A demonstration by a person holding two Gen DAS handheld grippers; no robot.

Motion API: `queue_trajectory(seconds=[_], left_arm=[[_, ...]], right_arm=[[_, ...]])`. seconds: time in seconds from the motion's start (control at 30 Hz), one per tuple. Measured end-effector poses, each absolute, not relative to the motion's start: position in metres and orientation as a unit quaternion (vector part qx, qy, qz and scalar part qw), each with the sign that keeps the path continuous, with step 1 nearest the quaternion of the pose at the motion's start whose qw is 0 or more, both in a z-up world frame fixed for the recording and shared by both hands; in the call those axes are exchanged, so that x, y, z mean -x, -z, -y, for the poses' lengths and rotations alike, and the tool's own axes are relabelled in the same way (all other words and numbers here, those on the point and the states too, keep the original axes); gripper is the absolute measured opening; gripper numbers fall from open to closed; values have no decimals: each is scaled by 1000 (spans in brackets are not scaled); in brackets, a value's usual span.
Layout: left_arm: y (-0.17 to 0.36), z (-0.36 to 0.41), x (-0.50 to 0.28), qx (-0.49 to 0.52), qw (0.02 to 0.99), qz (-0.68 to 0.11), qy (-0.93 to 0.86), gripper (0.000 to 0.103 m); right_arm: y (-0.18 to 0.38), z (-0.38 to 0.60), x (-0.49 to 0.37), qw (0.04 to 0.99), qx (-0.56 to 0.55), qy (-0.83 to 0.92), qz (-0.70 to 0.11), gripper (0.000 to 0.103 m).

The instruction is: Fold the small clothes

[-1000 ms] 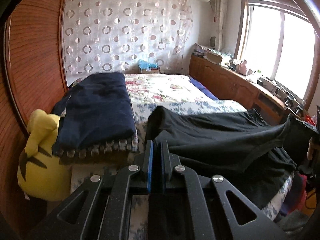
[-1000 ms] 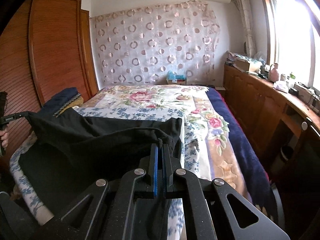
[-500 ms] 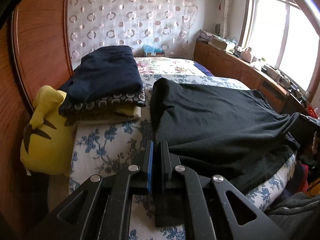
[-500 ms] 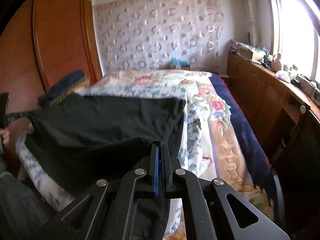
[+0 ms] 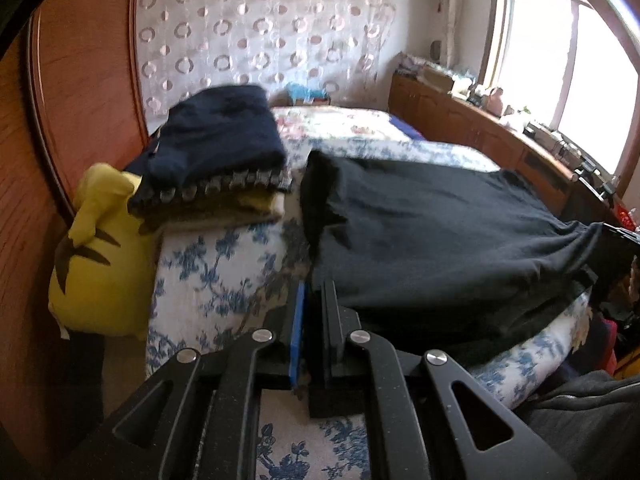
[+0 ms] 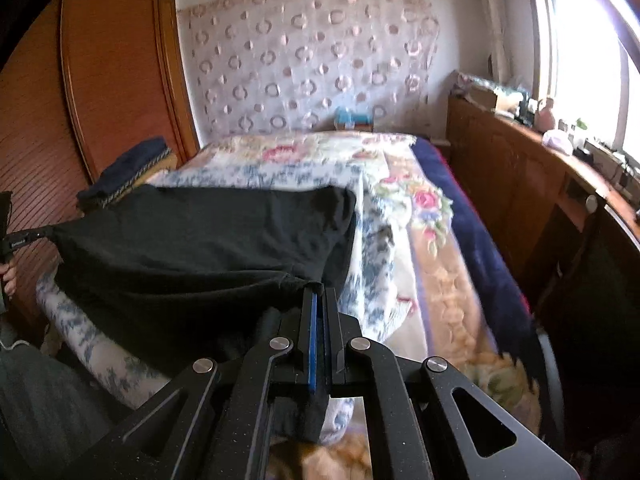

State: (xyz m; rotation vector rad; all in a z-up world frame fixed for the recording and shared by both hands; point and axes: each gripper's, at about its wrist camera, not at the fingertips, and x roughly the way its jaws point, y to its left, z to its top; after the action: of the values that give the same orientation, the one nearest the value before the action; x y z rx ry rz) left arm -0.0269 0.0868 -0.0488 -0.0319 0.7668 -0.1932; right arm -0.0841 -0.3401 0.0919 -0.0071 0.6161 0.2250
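Observation:
A black garment (image 5: 440, 232) lies spread across the near end of the bed, stretched between my two grippers. My left gripper (image 5: 313, 285) is shut on its near left corner, and a fold of black cloth hangs out below the jaws. My right gripper (image 6: 320, 292) is shut on the opposite corner, with cloth bunched under its fingers. In the right wrist view the black garment (image 6: 200, 232) runs left to the other gripper (image 6: 18, 238), which a hand holds at the frame edge.
A stack of folded clothes (image 5: 216, 148), dark blue on top, sits on the bed beside the garment. A yellow plush toy (image 5: 100, 248) leans against the wooden wardrobe (image 5: 80, 80). The floral bed cover (image 6: 400, 200) stretches to the curtain. A wooden cabinet (image 6: 520, 168) runs under the window.
Both grippers have come down and tipped toward the bed. The black garment, held taut above the cover before, now rests spread on it.

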Motion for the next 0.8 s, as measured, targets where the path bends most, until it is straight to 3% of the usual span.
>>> queue_trajectory(seconds=[0.1,0.17,0.2,0.27,0.43,0.6,0.67,0.8], left_arm=[[54,-89,26,18,922,-378,87,20],[54,-90,27,22,923,-374,87,47],[54,-91,27,25,923,-373,89,50],[57,-90,26,27,920,-380,88,62],[67,-84,21,32,917,-388,83,63],[78,-77,17,25,915,-395,73,64],[82,-74,17,22,914,-398,69,70],[89,-73,16,22,912,-404,69,72]], right_arm=[[-85,338,80,942,7,-113,-317,2],[-88,340,77,943,9,-109,-313,7],[-91,340,77,945,11,-107,-310,11],[-98,340,78,948,12,-99,-303,43],[-96,326,70,951,23,-96,-294,50],[-76,287,49,944,38,-123,-304,50],[-68,270,39,939,39,-141,-311,50],[-50,239,23,928,41,-178,-323,50]])
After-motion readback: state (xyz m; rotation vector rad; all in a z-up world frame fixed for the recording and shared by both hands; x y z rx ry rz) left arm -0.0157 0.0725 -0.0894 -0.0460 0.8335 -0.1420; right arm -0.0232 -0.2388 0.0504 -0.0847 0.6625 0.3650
